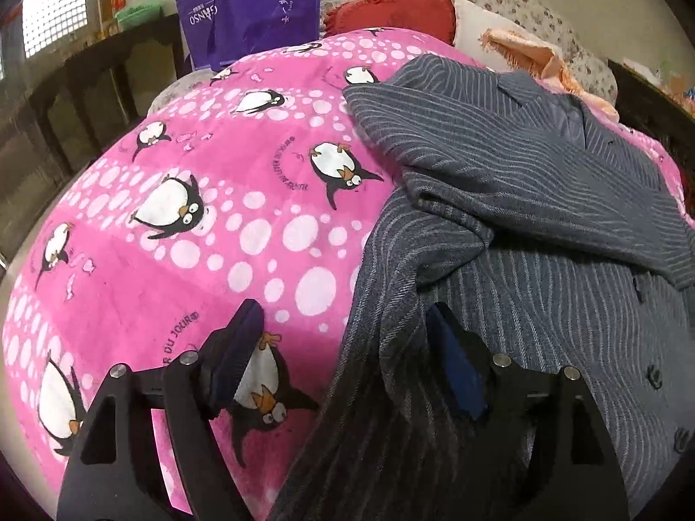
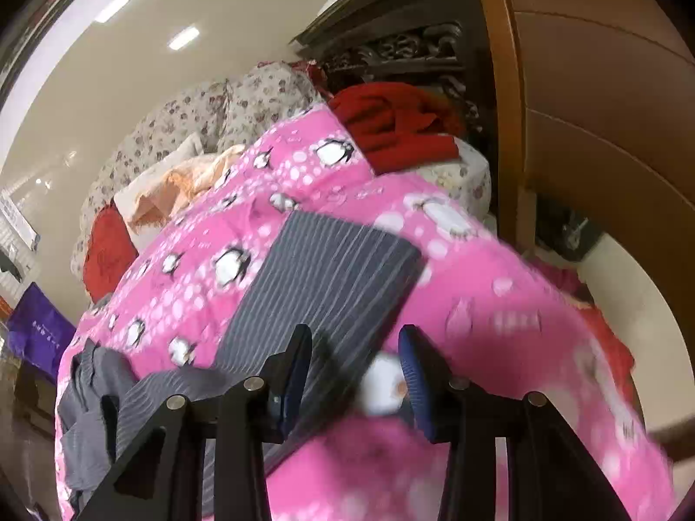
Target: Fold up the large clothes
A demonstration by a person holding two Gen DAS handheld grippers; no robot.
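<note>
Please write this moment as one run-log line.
task: fold jacket | left tongs: open over grey striped jacket edge | right tongs: open over sleeve | surface: pink penguin blanket

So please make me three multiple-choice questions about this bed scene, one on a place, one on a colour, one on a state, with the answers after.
1. What does the grey striped jacket lie on?
A. a bare wooden floor
B. the pink penguin blanket
C. a chair seat

2. What colour is the bag behind the blanket?
A. purple
B. yellow
C. black

3. How are the fingers of the left gripper?
A. shut on the jacket
B. shut on the blanket
C. open, holding nothing

Answers:
1. B, as the pink blanket shows around the jacket in both views.
2. A, as the bag with white print is purple.
3. C, as a wide gap between the fingers shows blanket and jacket edge; the right gripper is open too.
</note>
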